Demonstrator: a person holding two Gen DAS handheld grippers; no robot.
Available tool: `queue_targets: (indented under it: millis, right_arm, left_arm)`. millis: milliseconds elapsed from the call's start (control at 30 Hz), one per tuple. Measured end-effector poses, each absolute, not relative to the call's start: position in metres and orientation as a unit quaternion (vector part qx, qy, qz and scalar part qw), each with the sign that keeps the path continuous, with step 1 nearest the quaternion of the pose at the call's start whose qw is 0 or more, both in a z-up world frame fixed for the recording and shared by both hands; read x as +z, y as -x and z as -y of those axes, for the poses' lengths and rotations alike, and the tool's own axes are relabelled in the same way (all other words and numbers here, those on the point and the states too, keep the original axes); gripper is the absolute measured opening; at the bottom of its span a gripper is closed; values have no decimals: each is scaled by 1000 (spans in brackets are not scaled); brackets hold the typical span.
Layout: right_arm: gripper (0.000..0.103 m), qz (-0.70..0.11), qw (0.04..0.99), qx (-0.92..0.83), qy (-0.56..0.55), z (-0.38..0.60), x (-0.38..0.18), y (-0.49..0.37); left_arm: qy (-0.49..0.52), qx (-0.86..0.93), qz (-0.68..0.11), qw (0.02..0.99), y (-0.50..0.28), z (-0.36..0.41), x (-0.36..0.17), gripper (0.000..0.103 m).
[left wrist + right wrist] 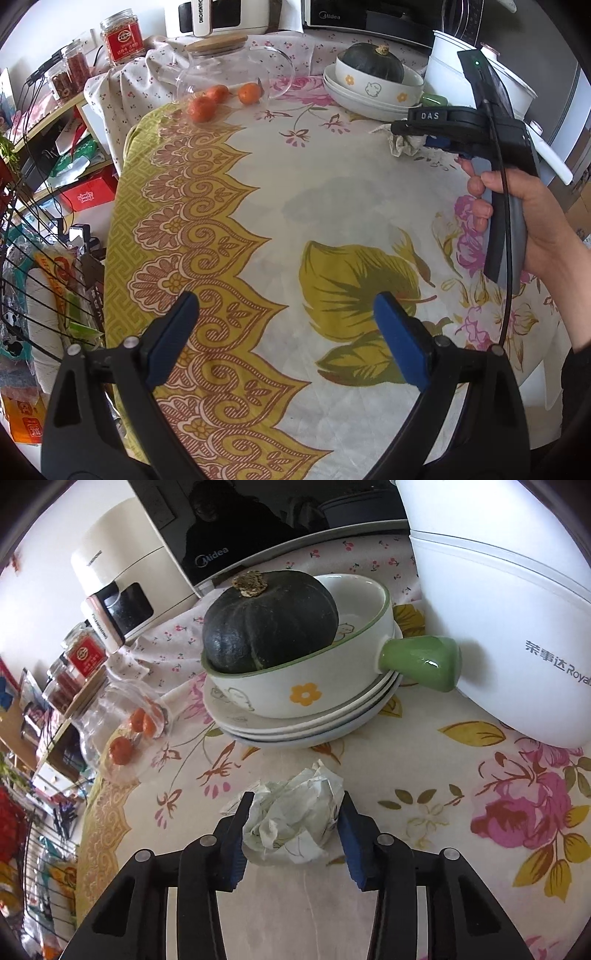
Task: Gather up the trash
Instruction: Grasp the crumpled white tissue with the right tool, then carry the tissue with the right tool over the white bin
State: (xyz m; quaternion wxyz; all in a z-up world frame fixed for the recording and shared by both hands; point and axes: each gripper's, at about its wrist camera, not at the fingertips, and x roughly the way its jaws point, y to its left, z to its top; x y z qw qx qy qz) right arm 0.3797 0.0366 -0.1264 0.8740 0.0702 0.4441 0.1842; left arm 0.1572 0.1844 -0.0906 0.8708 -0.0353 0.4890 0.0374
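Observation:
A crumpled wad of white paper (pixel 291 819) lies on the flowered tablecloth (pixel 424 849), just in front of a stack of plates. My right gripper (pixel 295 801) has its blue pads against both sides of the wad, shut on it. The left wrist view shows the same wad (pixel 404 142) at the far right, caught in the right gripper (pixel 410 134), which a hand (pixel 535 214) holds by the grip. My left gripper (pixel 287 299) hovers over the cloth's yellow leaf pattern, jaws wide open with nothing between them.
Behind the wad, a dark green squash (pixel 269 624) sits in a green-handled bowl (pixel 306 686) on stacked plates. A white cooker (pixel 509 627) stands at the right. A glass jar (pixel 236 70) lies on its side with small oranges (pixel 201 109). Wire rack and shelves stand left of the table edge.

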Motion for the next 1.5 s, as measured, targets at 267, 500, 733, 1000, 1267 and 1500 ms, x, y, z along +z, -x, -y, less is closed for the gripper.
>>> queue_targets:
  millis: [267, 500, 733, 1000, 1267, 1500]
  right_arm:
    - [42, -430, 882, 192, -14, -1, -81, -309]
    - [43, -414, 893, 174, 19, 48, -40, -247]
    - [43, -411, 901, 134, 22, 112, -15, -193]
    - [44, -424, 901, 93, 11, 179, -16, -139]
    - [47, -500, 866, 12, -8, 250, -44, -109]
    - [51, -534, 844, -53, -2, 292, -65, -102]
  left_arm:
    - [39, 24, -467, 883, -138, -163, -70, 95]
    - [34, -1, -457, 889, -116, -131, -53, 95]
    - [35, -29, -436, 899, -97, -98, -33, 95]
    - [7, -70, -428, 901, -81, -52, -27, 95]
    - [-26, -97, -439, 893, -76, -28, -35, 95]
    - [-31, -110, -446, 888, -73, -20, -40, 95]
